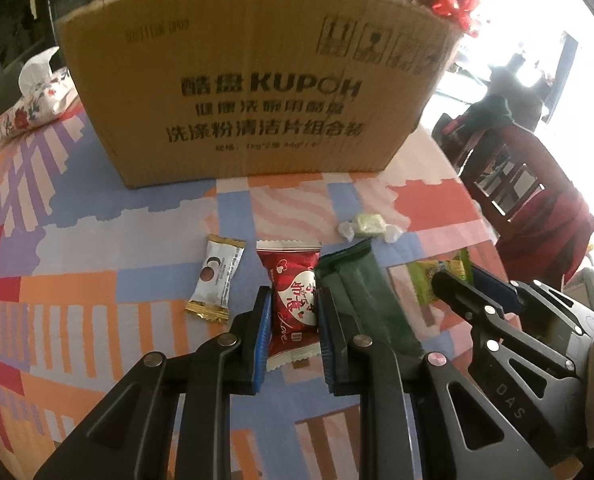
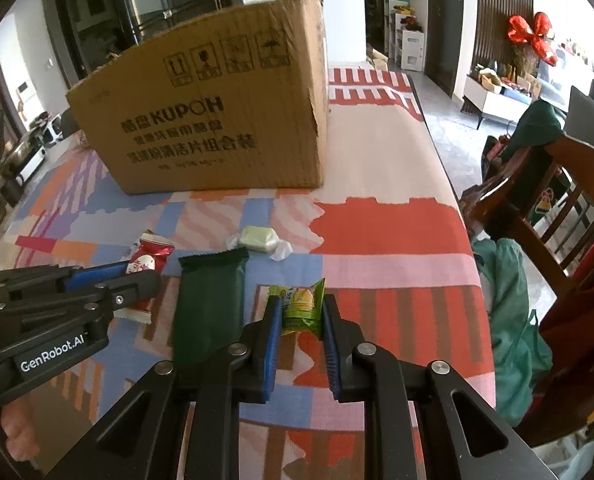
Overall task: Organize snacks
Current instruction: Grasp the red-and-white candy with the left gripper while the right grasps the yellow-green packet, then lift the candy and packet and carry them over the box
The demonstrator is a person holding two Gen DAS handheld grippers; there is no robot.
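My left gripper (image 1: 293,304) is shut on a red snack packet (image 1: 293,300) with a white heart, low over the tablecloth; the packet also shows in the right wrist view (image 2: 147,260). My right gripper (image 2: 299,308) is shut on a yellow-green snack packet (image 2: 302,306), which also shows in the left wrist view (image 1: 437,276). Between them lies a dark green packet (image 2: 207,308). A white and gold candy (image 1: 213,280) lies left of the red packet. A pale green wrapped candy (image 2: 259,240) lies farther back. A tall cardboard box (image 1: 249,92) stands behind them all.
A patterned cloth covers the table (image 2: 377,220). A floral tissue pack (image 1: 37,100) lies left of the box. The table's right edge (image 2: 469,240) drops to wooden chairs (image 2: 557,208) draped with clothes.
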